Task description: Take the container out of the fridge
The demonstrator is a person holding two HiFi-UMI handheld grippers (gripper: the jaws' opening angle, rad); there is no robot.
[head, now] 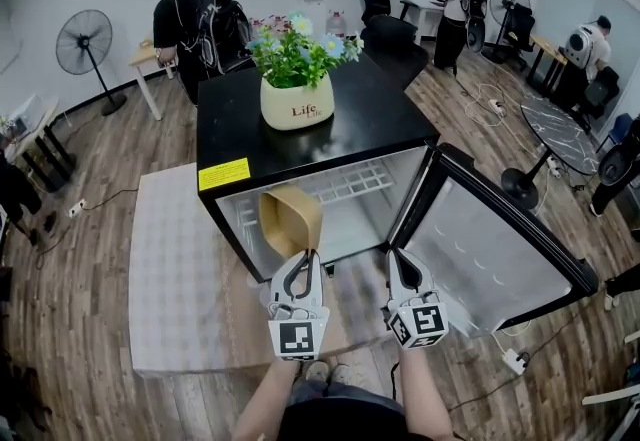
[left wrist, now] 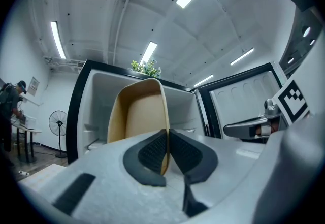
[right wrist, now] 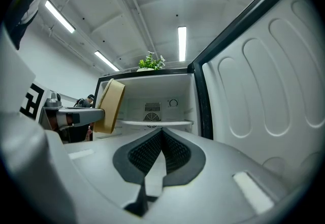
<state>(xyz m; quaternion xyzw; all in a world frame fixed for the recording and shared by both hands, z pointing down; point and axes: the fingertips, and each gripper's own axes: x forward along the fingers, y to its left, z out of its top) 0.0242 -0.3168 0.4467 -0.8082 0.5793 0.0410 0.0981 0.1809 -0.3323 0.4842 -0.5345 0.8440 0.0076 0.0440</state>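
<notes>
- The left gripper [left wrist: 168,141] is clamped on the thin side wall of the tan container [left wrist: 139,116]; the pads pinch only that edge, low in the middle of the left gripper view
- Slipping is the main risk, as I judge it: with one thin wall between the pads, the tub's weight hangs off to one side, so a quick pull or a twist of the wrist could make it pivot in the grip or drop out
- The wall could also buckle if squeezed harder, since it looks like light card or thin plastic
- A knock is the second risk: the tub sits close to the front edge of the fridge [head: 300,144], and swinging it sideways could catch the frame or the open door [head: 500,249] at the right of the head view
- The right gripper [right wrist: 161,139] has its jaws together on nothing and hangs just beside the left one, so it gives no support underneath
- In the head view the container is at the centre, just above the left gripper's tips and in front of the lower left of the fridge opening, tilted with its open side towards the camera
- In the right gripper view it shows at the left, ahead of the fridge's left edge and seemingly outside the compartment
- The flower pot [head: 297,101] on top is well clear
</notes>
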